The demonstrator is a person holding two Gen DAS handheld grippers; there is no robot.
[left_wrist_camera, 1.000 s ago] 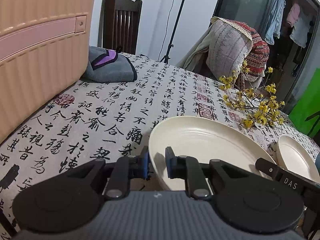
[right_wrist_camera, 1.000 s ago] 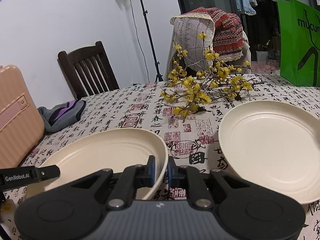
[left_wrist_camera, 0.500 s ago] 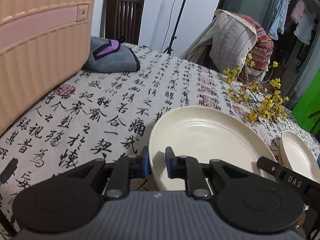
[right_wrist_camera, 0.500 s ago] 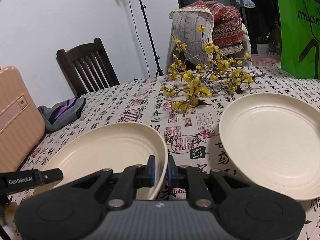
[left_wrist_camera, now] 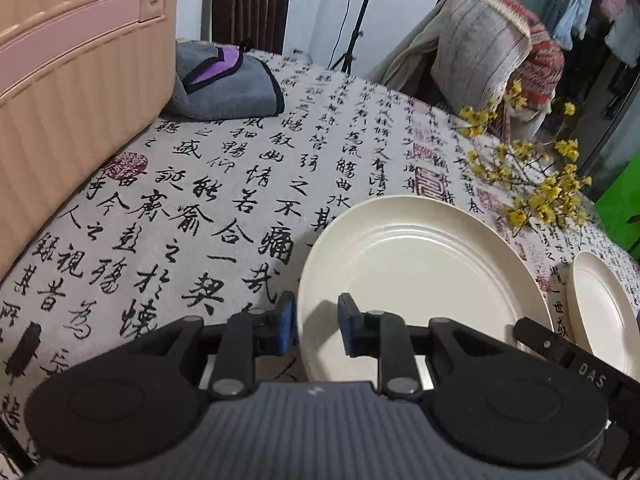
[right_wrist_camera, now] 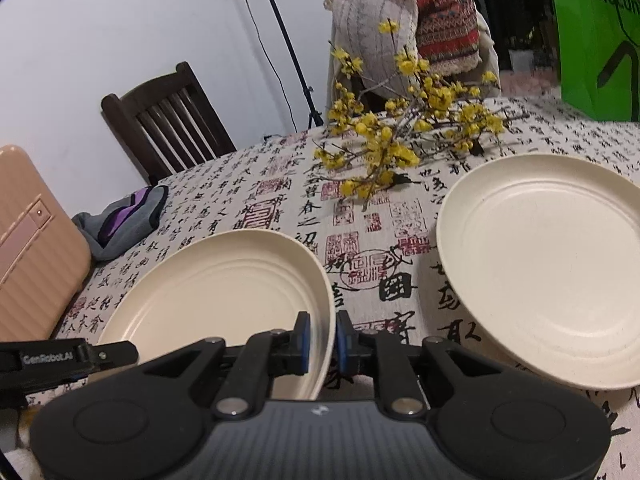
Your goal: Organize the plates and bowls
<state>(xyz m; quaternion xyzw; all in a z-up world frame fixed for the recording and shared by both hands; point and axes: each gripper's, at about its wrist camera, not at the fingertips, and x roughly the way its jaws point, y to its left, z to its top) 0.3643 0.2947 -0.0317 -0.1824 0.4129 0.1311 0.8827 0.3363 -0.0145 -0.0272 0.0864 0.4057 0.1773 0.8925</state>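
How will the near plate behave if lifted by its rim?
The near plate looks rigid, so probably no flexing. Thin rim and matte finish suggest lightness. Its smooth, sloped rim could slip from a pinch grip.

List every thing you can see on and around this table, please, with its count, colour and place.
Round cream plates: two, cream; near plate between both grippers, far plate to its right.
Yellow-flowered branches: one bunch, yellow; on the cloth behind the plates.
Folded grey-and-purple cloth: one; far left, beside the suitcase.
Ribbed pink suitcase: one, pink; left edge of the table.
Calligraphy-printed tablecloth: one, white and black; covers the table.
Dark wooden chair: one, brown; behind the table.
Green bag: one, green; far right.
Left gripper: black; fingers opening, near plate's left rim between them.
Right gripper: black; fingers beginning to open on the right rim.
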